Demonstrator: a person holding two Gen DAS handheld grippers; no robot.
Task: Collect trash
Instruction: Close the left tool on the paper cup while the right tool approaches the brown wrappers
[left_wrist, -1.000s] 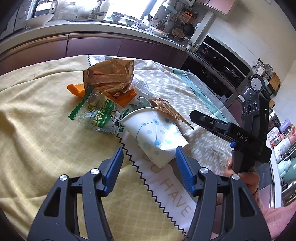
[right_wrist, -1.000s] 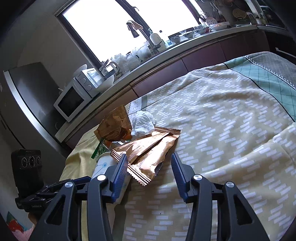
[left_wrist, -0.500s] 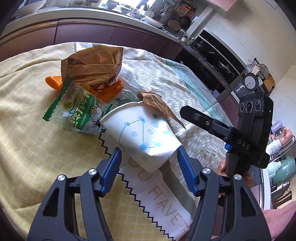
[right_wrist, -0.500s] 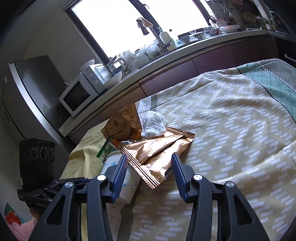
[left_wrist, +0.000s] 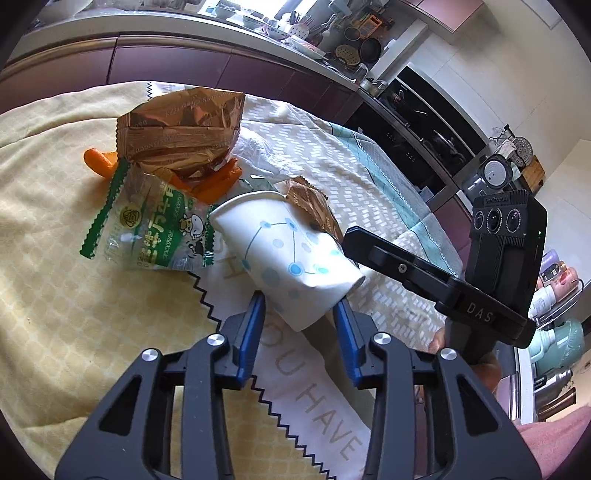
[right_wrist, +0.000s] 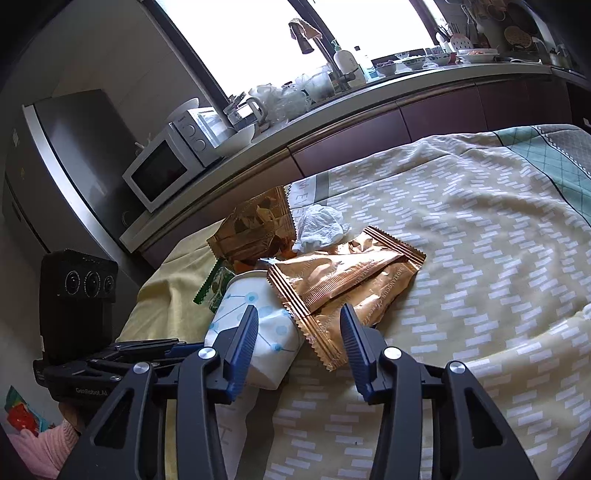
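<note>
Two-handed reach, nearest things first. Closing the left gripper at this instant, with the base end of the paper cup between the blue pads. Close along both sides of the cup, yet not plainly pressing it. Wider a second ago and short of the cup then; since pushed forward and narrowed round the base. By judgement, first piece of trash about to be gripped, with nothing lifted or collected so far.

Lying on its side on the tablecloth, across the white strip with the zigzag edge. Long axis running from the pads out toward the far left. Base nearest, open mouth pointing away and leftward at the green wrapper. Well placed for a pinch across the narrow end, though likely to crumple under a hard squeeze.

Just to the right, the right gripper with jaws apart, clamped on nothing. Near corner of the gold wrapper seen in the gap, its far side lying over the cup near the rim. Nudged closer to that wrapper than a second ago.

Farther out, a crumpled white tissue and a brown foil bag over an orange piece. Beyond all that, the kitchen counter.
</note>
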